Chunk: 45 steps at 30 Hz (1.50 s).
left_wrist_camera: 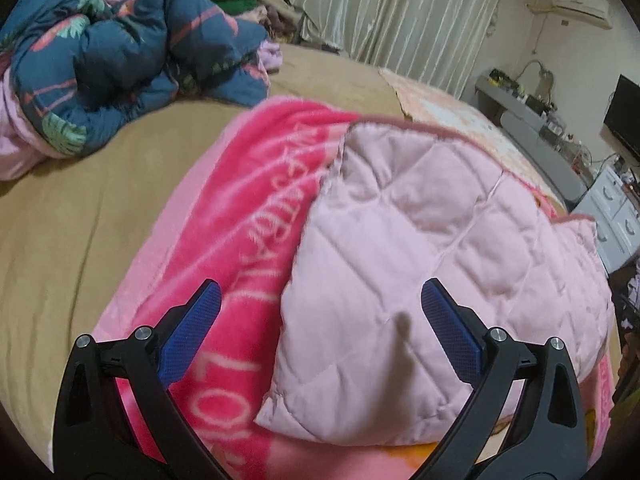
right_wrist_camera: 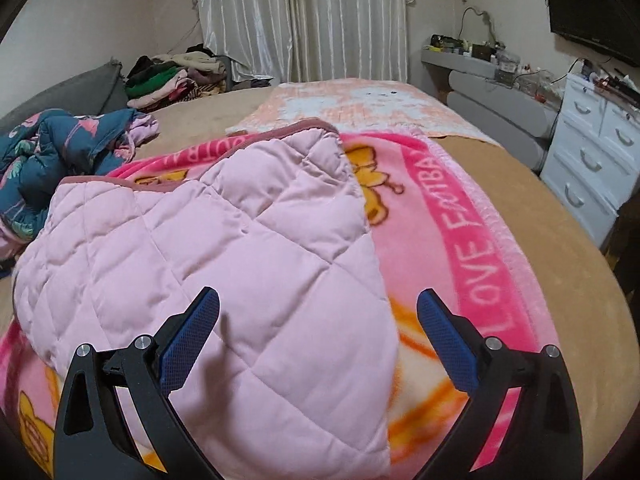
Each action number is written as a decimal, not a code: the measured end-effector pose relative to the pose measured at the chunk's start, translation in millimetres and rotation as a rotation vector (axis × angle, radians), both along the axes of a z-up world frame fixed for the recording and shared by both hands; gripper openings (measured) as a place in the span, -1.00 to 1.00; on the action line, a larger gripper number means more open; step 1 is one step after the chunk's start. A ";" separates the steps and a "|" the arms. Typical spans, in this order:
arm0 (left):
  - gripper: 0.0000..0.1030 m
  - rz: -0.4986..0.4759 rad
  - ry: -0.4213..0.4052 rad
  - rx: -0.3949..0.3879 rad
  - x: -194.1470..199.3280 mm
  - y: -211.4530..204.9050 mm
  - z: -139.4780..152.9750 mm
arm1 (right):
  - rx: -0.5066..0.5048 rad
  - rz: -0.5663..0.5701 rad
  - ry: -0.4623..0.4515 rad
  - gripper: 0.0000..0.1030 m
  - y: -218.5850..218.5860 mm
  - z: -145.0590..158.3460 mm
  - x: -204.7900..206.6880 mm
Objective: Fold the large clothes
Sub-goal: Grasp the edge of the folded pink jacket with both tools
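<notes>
Tan bed (left_wrist_camera: 80,220) under our pink blanket (left_wrist_camera: 240,208), with the quilted garment (left_wrist_camera: 420,240) folded on top.

We see the blanket spread across the bed, the pale pink quilted garment (right_wrist_camera: 192,232) lying on it, and a dark blue patterned quilt (left_wrist_camera: 104,52) bunched well apart from the blanket, toward the bed's far corner. Our left hand-held gripper (left_wrist_camera: 320,300) hovers released, jaws wide, above the garment's near edge; our right hand-held gripper (right_wrist_camera: 318,304) is likewise released over the garment, nothing pinched between its blue pads (right_wrist_camera: 188,340).
</notes>
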<state>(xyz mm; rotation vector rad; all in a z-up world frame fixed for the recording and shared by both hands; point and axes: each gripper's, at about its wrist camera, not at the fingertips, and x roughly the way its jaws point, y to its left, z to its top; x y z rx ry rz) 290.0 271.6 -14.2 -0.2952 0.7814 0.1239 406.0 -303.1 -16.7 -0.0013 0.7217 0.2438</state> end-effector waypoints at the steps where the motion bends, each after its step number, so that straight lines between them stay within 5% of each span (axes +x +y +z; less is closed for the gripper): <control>1: 0.82 -0.015 0.009 -0.007 1.3 -1.7 -4.2 | 0.002 0.003 0.004 0.91 0.6 -1.1 4.0; 7: 0.82 -0.091 0.042 0.046 10.2 -22.5 -17.1 | -0.012 0.035 0.044 0.79 5.7 -16.6 32.2; 9: 0.40 -0.118 0.022 0.036 10.7 -27.3 -18.1 | 0.017 0.061 0.044 0.40 8.2 -20.0 34.3; 10: 0.01 -0.116 0.016 0.045 10.8 -29.2 -17.0 | 0.004 0.049 0.024 0.19 10.2 -20.0 31.7; 13: -0.58 -0.141 -0.013 0.088 10.1 -38.6 -9.3 | -0.008 0.028 -0.023 -0.42 11.9 -17.4 25.0; 16: -0.70 -0.143 -0.072 0.110 8.5 -41.6 5.7 | 0.003 -0.001 -0.068 -0.67 11.2 -4.6 20.2; 20: -0.72 -0.131 -0.154 0.138 9.5 -46.2 31.0 | 0.055 -0.017 -0.158 -0.70 8.6 28.4 24.4; 25: -0.72 -0.104 -0.230 0.239 21.6 -61.1 49.8 | 0.084 -0.057 -0.160 -0.71 12.3 47.7 59.9; 45: -0.68 -0.033 -0.084 0.158 66.3 -41.1 6.2 | 0.031 -0.225 0.023 -0.70 19.5 -29.0 124.6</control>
